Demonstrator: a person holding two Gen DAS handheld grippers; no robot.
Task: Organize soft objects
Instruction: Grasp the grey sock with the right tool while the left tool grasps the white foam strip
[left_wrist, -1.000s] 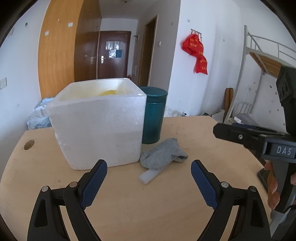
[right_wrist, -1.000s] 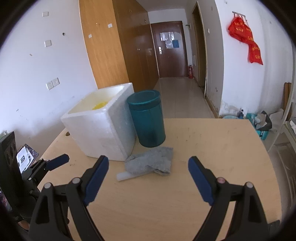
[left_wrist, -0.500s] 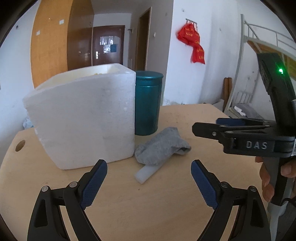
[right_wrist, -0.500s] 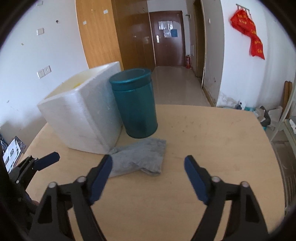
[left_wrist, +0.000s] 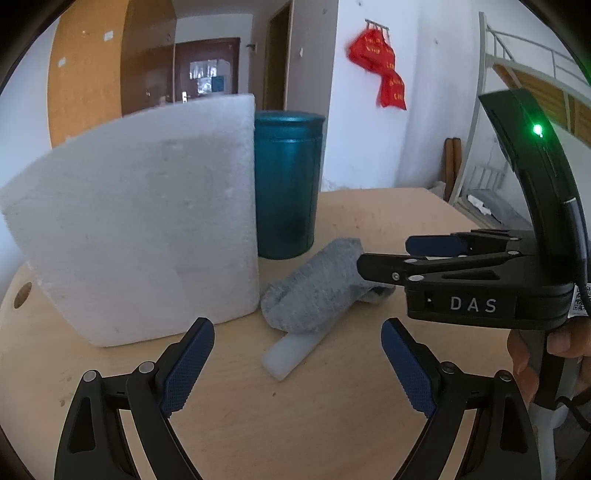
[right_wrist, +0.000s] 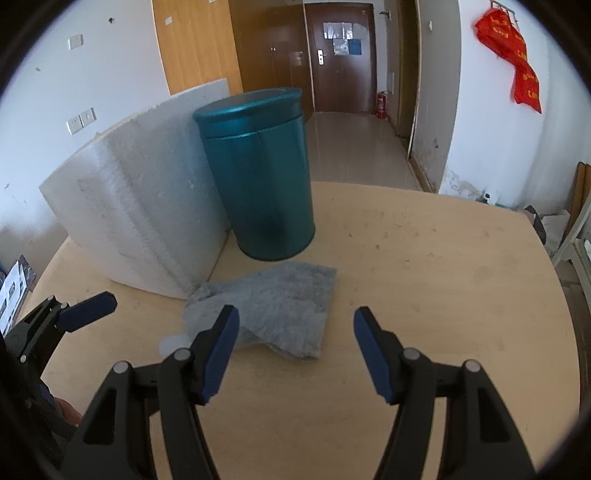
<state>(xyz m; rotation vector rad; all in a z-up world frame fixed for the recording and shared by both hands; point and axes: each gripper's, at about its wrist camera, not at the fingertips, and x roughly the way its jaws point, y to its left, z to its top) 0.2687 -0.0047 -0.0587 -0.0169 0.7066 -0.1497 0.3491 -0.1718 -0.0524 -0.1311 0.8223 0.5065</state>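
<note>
"DAS" lettering on the right gripper (left wrist view only), jaws apart and just closing above the grey sock, left gripper jaws wide apart and empty, white foam box, teal canister, white block under the sock.

The left gripper points downward with its jaws spread wide and nothing between the blue pads. At its two o'clock the right gripper reaches in side-on, a hand wrapped round its handle at four o'clock. The right gripper's jaws have just been closing, yet a clear gap remains and the pads press on nothing.
</note>
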